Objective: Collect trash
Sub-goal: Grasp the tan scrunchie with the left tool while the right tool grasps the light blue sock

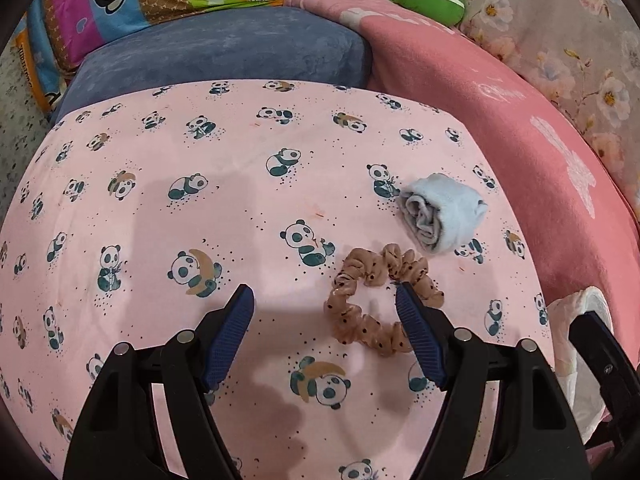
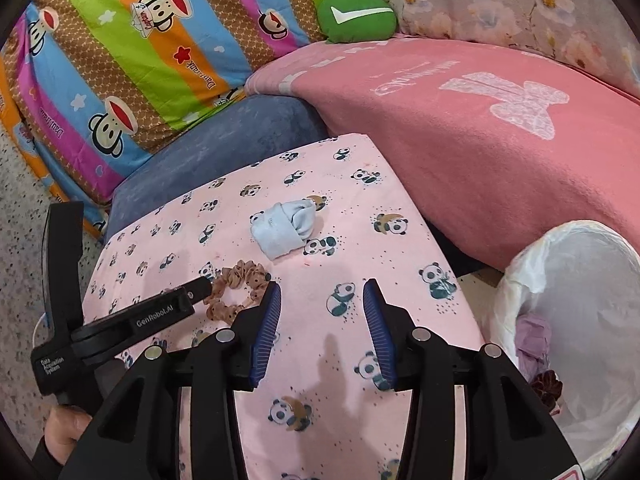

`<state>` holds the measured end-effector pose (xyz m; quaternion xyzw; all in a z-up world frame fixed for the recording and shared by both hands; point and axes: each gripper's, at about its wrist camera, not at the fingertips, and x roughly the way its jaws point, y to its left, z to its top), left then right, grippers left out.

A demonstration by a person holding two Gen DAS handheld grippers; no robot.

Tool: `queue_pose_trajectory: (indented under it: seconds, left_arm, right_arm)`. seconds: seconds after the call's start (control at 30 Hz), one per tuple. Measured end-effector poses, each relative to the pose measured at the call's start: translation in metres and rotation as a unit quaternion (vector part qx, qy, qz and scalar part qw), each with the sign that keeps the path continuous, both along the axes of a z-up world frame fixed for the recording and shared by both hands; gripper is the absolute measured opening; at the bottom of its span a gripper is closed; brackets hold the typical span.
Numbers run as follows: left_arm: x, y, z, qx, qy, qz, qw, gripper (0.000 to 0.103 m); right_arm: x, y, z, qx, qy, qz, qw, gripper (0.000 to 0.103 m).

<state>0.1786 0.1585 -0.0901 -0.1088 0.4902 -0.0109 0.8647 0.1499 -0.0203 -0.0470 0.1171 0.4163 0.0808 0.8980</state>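
A brown dotted scrunchie [image 1: 362,266] lies on the pink panda-print sheet [image 1: 240,200]. My left gripper [image 1: 324,300] hangs open just above it; its right finger overlaps the ring and its left finger stands over bare sheet. A rolled light-blue cloth [image 1: 444,208] lies a little beyond the scrunchie. In the right wrist view the scrunchie [image 2: 240,272] sits left of my right gripper [image 2: 322,296], which is open over the sheet [image 2: 340,360] with nothing between its fingers. The rolled cloth [image 2: 280,228] lies ahead of it.
A bin lined with a white bag [image 2: 516,280] stands at the right and holds a purple wad [image 2: 532,336] and a dark red scrunchie [image 2: 548,384]. A pink blanket [image 2: 480,140], a blue cushion [image 1: 220,52] and striped bedding [image 2: 120,60] border the sheet. A hand [image 2: 64,432] holds the left tool.
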Motion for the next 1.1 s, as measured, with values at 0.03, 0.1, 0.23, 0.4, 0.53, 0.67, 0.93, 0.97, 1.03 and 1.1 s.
queue_pose_trajectory:
  seconds: [0.03, 0.1, 0.23, 0.4, 0.53, 0.67, 0.93, 0.97, 1.03, 1.1]
  left_arm:
    - [0.003, -0.001, -0.003, 0.0, 0.004, -0.005, 1.0, 0.069]
    - [0.007, -0.004, -0.009, 0.001, 0.009, -0.018, 0.9998, 0.068]
    - [0.012, -0.012, -0.014, 0.027, 0.003, -0.038, 0.9989, 0.055]
    - [0.013, -0.004, -0.011, 0.029, -0.002, -0.042, 0.9987, 0.028]
    - [0.017, 0.006, -0.013, 0.015, 0.0, -0.033, 0.9993, 0.014]
    - [0.018, 0.009, -0.014, 0.011, -0.001, -0.028, 0.9995, 0.012]
    - [0.011, 0.011, -0.011, 0.004, 0.001, -0.022, 0.9998, 0.011]
    - [0.01, 0.011, -0.01, 0.004, 0.001, -0.021, 0.9998, 0.011]
    - [0.005, 0.01, -0.007, 0.002, 0.0, -0.021, 0.9998, 0.011]
    - [0.001, 0.006, -0.003, 0.001, -0.002, -0.025, 0.9997, 0.011]
  right_arm:
    - [0.009, 0.005, -0.003, 0.0, 0.001, 0.0, 1.0, 0.045]
    - [0.022, 0.011, -0.007, 0.001, 0.002, 0.002, 1.0, 0.048]
    - [0.052, 0.029, -0.017, 0.002, 0.011, 0.008, 1.0, 0.048]
    - [0.076, 0.043, -0.027, 0.003, 0.02, 0.014, 1.0, 0.051]
    - [0.095, 0.055, -0.038, -0.001, 0.029, 0.022, 0.999, 0.052]
    - [0.107, 0.062, -0.049, -0.002, 0.04, 0.027, 0.999, 0.052]
    - [0.106, 0.063, -0.064, 0.017, 0.055, 0.035, 0.998, 0.02]
    - [0.103, 0.063, -0.064, 0.02, 0.056, 0.034, 0.998, 0.019]
    - [0.094, 0.061, -0.061, 0.023, 0.054, 0.031, 0.998, 0.018]
    - [0.087, 0.061, -0.059, 0.024, 0.052, 0.031, 0.998, 0.017]
